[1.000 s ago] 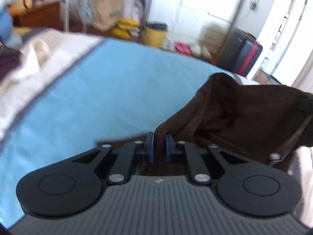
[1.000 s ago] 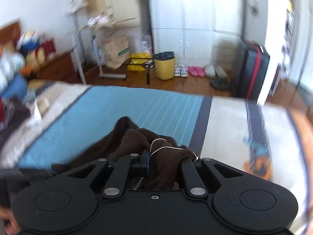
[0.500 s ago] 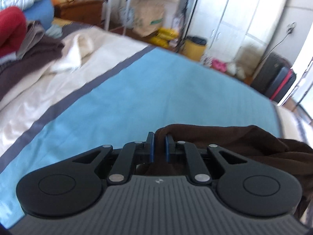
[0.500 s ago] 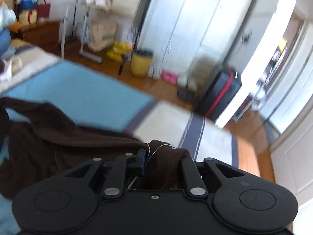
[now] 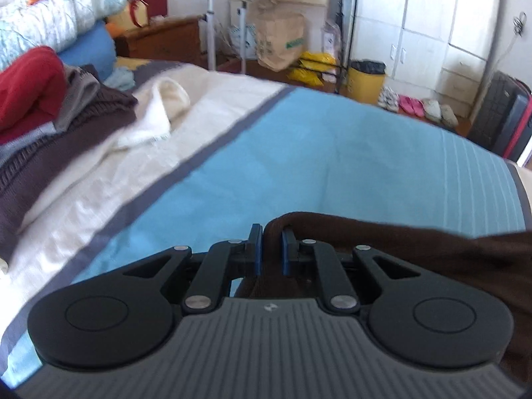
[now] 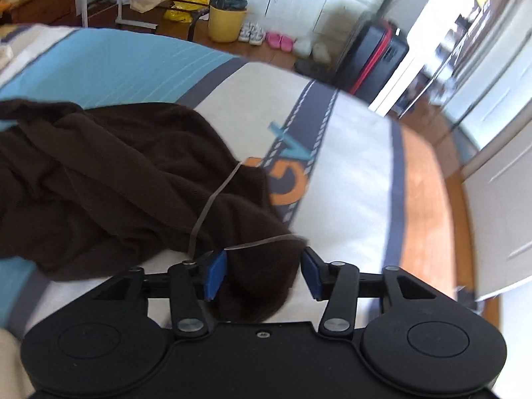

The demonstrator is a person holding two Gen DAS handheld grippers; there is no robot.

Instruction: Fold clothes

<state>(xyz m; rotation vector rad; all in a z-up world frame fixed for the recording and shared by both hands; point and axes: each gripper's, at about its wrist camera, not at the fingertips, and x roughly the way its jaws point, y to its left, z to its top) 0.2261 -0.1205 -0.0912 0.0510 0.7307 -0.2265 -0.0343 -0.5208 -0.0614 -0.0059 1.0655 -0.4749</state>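
A dark brown knitted garment (image 6: 109, 179) lies bunched on the bed, spread to the left in the right wrist view, with a thin pale strap across it. My right gripper (image 6: 262, 266) has its jaws apart, with a fold of the garment loose between them. My left gripper (image 5: 271, 242) is shut on an edge of the same brown garment (image 5: 415, 249), which stretches off to the right above the blue bedspread (image 5: 299, 153).
A pile of folded clothes, dark brown, grey and red (image 5: 43, 109), and a cream garment (image 5: 159, 109) lie on the bed's left side. Beyond the bed are a yellow bin (image 5: 365, 79), shoes, a suitcase (image 6: 372, 56), and white wardrobes. The bed's right edge drops to wooden floor (image 6: 429, 199).
My right gripper has opened, releasing its end of the garment onto the bed. Both views have swung and lowered toward the bed; the left stays shut on the cloth.
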